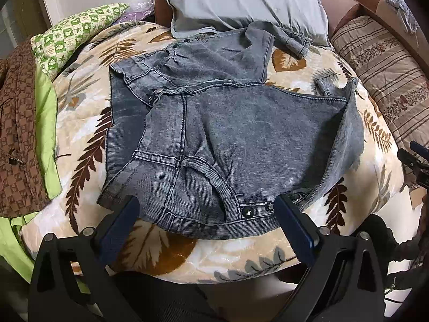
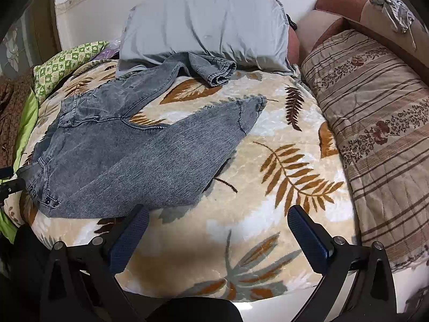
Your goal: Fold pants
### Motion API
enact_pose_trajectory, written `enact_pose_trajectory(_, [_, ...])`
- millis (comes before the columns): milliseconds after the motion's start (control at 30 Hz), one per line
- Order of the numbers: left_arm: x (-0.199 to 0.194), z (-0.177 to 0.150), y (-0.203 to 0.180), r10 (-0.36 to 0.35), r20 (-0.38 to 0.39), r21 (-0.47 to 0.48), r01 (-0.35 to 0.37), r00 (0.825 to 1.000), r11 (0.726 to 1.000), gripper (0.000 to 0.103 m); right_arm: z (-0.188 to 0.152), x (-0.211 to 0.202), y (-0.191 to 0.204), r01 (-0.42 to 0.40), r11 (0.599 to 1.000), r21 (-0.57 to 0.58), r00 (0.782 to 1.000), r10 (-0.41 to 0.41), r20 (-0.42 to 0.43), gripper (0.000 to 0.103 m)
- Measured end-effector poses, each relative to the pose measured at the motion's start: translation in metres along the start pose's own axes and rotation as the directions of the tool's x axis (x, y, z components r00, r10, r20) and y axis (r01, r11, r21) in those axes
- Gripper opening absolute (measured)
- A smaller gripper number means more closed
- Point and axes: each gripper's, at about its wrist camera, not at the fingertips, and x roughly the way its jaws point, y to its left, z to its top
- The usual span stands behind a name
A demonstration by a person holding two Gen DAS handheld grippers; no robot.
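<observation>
On the bed's leaf-print blanket [image 2: 268, 166], grey pants [image 1: 236, 139] lie rumpled, legs splayed toward a pillow [image 2: 209, 26]; left tool [image 1: 206, 209] and right tool [image 2: 217, 222] hover w/ jaws spread, empty, prob. lining up a grab.

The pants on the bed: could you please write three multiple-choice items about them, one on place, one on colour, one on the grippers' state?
1. Where do the pants lie?
A. on the leaf-print blanket
B. on the floor
C. on the striped cushion

2. What colour are the pants?
A. green
B. washed grey
C. red

3. How do the left gripper and right gripper stand?
A. both shut on cloth
B. one shut
C. both open

Key: 1 A, the blanket shows all round them; 2 B, faded grey denim; 3 C, the fingers stand wide apart, holding nothing.
</observation>
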Motion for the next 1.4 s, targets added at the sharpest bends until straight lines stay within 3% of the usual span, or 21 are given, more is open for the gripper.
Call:
enact_pose_trajectory(400, [0.012,0.010,-0.004,-0.023,-0.026,-0.023,0.022,0.999,0.999,0.101,0.004,0.010,0.003,-0.014,1.000,-0.014,1.000,0.014,-0.020,0.103])
enact_pose_trajectory(600, [0.011,0.035,0.015,-0.022,-0.063,-0.069,0.018,0.998,0.997,0.101,0.028,0.029,-0.023,-0.030,0.994,0.102,0.997,0.037,-0.067,0.103])
enact_pose_trajectory(800, [0.010,0.030,0.077,-0.073,-0.108,-0.296,0.038,0.991,0.954,0.101,0.075,0.061,-0.055,-0.072,0.966,0.247,0.992,0.095,-0.083,0.103])
enact_pose_trajectory(1000, [0.043,-0.004,0.083,-0.242,-0.198,-0.421,0.140,0.950,0.896,0.101,0.114,0.108,-0.067,-0.061,0.938,0.340,0.981,0.119,-0.152,0.103])
enact_pose_trajectory(1067, [0.052,-0.004,0.081,-0.254,-0.213,-0.444,0.138,0.943,0.885,0.101,0.120,0.123,-0.068,-0.056,0.922,0.382,0.975,0.132,-0.177,0.103])
enact_pose_trajectory(1133, [0.058,0.002,0.088,-0.247,-0.206,-0.473,0.124,0.947,0.872,0.101,0.126,0.142,-0.066,-0.061,0.903,0.426,0.962,0.166,-0.215,0.102])
enact_pose_trajectory(1267, [0.054,0.017,0.119,-0.172,-0.144,-0.534,0.070,0.975,0.843,0.101,0.125,0.162,-0.061,-0.038,0.889,0.456,0.952,0.172,-0.255,0.102])
enact_pose_trajectory(1400, [0.071,0.033,0.136,-0.181,-0.180,-0.506,0.067,0.967,0.860,0.101,0.122,0.168,-0.058,-0.032,0.892,0.451,0.947,0.172,-0.273,0.102])
